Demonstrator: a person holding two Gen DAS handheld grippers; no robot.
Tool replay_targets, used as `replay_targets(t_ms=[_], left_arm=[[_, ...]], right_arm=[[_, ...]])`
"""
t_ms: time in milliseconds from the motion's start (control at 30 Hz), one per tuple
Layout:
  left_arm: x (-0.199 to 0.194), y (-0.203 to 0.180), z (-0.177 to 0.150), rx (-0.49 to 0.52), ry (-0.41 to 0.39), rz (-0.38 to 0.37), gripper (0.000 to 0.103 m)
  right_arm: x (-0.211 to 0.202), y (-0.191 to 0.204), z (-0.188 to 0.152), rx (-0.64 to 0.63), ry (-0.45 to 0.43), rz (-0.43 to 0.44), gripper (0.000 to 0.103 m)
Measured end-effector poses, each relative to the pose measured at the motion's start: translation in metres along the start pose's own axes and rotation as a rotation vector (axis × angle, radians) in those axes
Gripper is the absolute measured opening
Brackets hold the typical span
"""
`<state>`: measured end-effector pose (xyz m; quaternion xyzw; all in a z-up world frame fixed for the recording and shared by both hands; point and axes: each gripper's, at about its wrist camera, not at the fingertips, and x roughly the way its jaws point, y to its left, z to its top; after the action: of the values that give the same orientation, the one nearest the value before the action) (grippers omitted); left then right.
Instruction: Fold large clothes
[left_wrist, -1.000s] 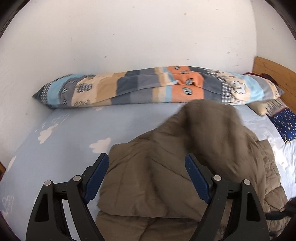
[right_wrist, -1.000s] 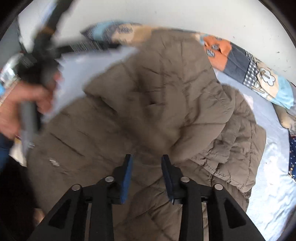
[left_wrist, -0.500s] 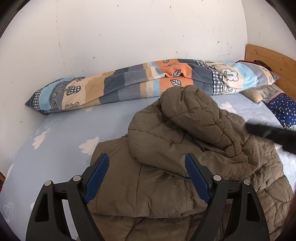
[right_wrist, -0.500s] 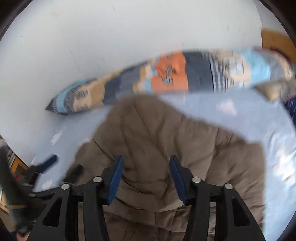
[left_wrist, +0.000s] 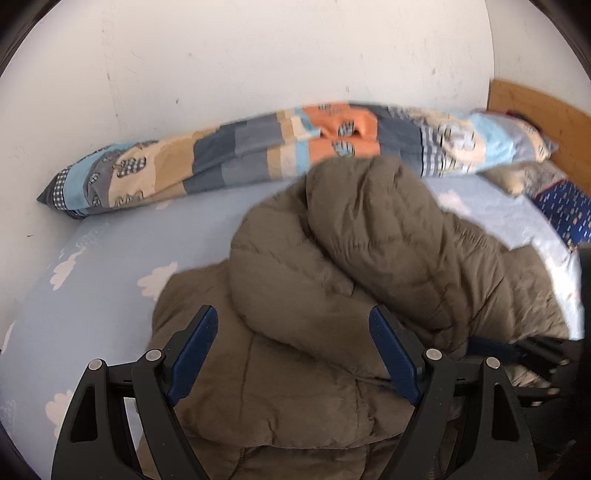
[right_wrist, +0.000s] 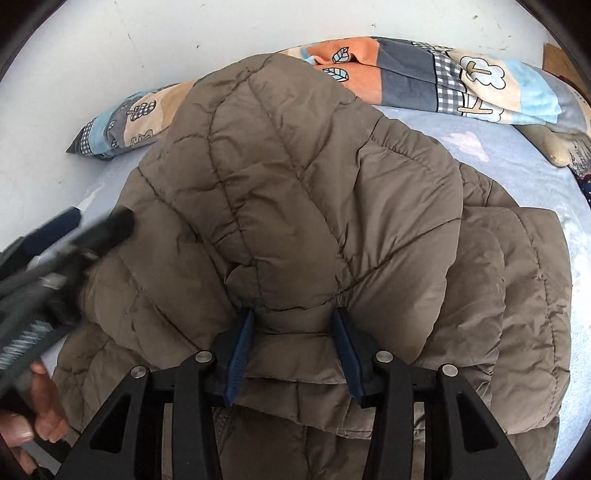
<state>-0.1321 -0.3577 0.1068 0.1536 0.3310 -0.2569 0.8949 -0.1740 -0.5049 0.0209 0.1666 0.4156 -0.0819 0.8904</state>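
A brown quilted puffer jacket (left_wrist: 332, 295) lies bunched on the light blue bed sheet (left_wrist: 122, 266). It fills the right wrist view (right_wrist: 295, 184), with its hood or a sleeve folded over the body. My left gripper (left_wrist: 293, 350) is open and empty just above the jacket's near part. My right gripper (right_wrist: 293, 350) has its jaws on either side of a thick fold at the jacket's edge, and the fabric bulges between them. The right gripper also shows at the left wrist view's right edge (left_wrist: 517, 354), low against the jacket.
A long patchwork bolster (left_wrist: 258, 158) lies along the white wall at the back. A wooden headboard (left_wrist: 543, 118) and a dark blue pillow (left_wrist: 565, 210) are at the right. The left gripper and hand (right_wrist: 44, 295) show blurred at the right wrist view's left.
The right gripper dropped from above the bed to the jacket's near edge and now has a fold between its jaws. The left gripper shifted slightly; the jacket's top fold moved.
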Motion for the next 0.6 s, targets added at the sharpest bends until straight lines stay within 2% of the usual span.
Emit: replay_targets(t_ms=[100,167,433,600], left_arm=[[0.026,-0.008,-0.012,0.042,0.098,0.04,0.083],[0.033,-0.01,-0.018,0.055,0.114,0.052,0.083],[0.041,-0.012,-0.024,0.094,0.132,0.068,0.084],[0.031,-0.013,-0.021,0.093,0.104,0.066,0.084]], right_arm=[[-0.001,-0.003,-0.003,0.002,0.006,0.009,0.048],[0.001,-0.004,-0.002,-0.007,0.012,0.01,0.048],[0.003,-0.005,0.0,-0.01,0.025,0.012,0.048],[-0.005,-0.005,0.005,-0.006,0.02,0.013,0.048]])
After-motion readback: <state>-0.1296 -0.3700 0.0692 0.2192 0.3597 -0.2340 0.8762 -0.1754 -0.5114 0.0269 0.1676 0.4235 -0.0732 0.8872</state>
